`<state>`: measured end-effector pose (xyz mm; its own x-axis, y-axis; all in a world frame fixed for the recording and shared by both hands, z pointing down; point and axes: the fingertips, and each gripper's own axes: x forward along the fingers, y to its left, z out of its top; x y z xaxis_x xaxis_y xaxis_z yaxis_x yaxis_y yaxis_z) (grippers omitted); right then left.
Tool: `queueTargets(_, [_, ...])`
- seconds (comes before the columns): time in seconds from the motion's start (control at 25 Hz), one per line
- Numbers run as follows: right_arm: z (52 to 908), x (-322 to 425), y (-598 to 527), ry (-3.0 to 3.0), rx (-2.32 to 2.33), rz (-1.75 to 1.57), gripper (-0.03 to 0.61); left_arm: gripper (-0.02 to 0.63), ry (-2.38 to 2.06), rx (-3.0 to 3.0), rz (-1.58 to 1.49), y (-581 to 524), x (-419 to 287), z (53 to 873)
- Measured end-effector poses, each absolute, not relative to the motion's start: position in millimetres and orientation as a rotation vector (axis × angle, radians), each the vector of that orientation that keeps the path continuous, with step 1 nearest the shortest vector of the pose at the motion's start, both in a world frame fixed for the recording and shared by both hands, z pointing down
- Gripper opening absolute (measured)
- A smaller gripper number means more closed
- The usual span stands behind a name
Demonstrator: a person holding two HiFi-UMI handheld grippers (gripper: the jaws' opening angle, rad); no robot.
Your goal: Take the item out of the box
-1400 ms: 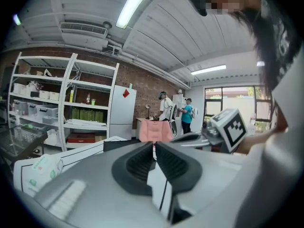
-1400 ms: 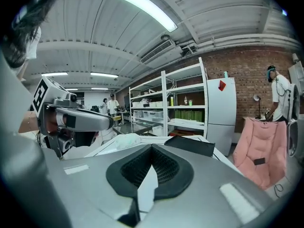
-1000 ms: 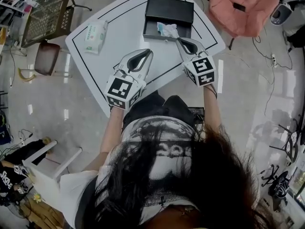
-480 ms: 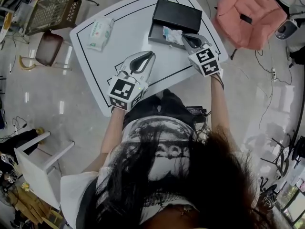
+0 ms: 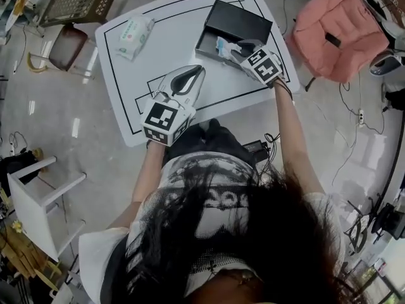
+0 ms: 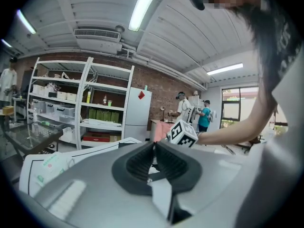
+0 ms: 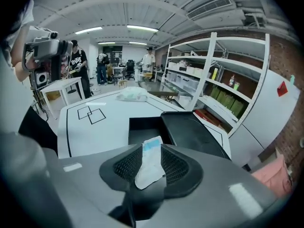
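Observation:
An open black box [image 5: 207,40] sits at the white table's far right, its lid [image 5: 242,20] tipped back behind it. Inside lies a white packet with a blue end [image 5: 223,45]. My right gripper [image 5: 240,48] reaches over the box's near right corner. Its jaws are opening, and in the right gripper view the packet [image 7: 149,163] fills the gap of the right gripper [image 7: 151,146], above the box [image 7: 142,125]. I cannot tell whether the pads touch it. My left gripper [image 5: 197,69] hovers over mid-table, shut and empty, also seen in its own view [image 6: 153,145].
A pack of wet wipes [image 5: 134,33] lies at the table's [image 5: 164,52] far left, also in the right gripper view [image 7: 133,95]. A pink chair [image 5: 335,27] stands right of the table, a white stool [image 5: 38,195] at the left. Black lines mark the tabletop.
The right gripper has moved forward from the table's near side up to the box, and its jaws have parted. The left gripper has stayed shut over mid-table.

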<state>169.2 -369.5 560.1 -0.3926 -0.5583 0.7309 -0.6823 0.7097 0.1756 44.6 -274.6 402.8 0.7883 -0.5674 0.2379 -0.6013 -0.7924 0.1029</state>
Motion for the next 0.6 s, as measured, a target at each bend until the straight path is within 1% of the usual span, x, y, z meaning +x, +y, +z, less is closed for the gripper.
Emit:
queueTargets(0.24, [596.5, 164.1, -382.5, -2.044, 0.756, 0.218, 0.202, 0.0, -0.988, 2.773, 0.312, -271.0, 44.6, 405.7])
queueTargets(0.48, [629.6, 157.8, -388.1, -1.966, 0.616, 0.218, 0.209, 0.0, -1.063, 2.737, 0.323, -270.8, 31.6, 408.5])
queueTargets(0.6, [638.9, 154.4, -390.4, -1.944, 0.621, 0.231, 0.204, 0.0, -1.102, 2.715, 0.323, -271.2, 21.1, 408.5])
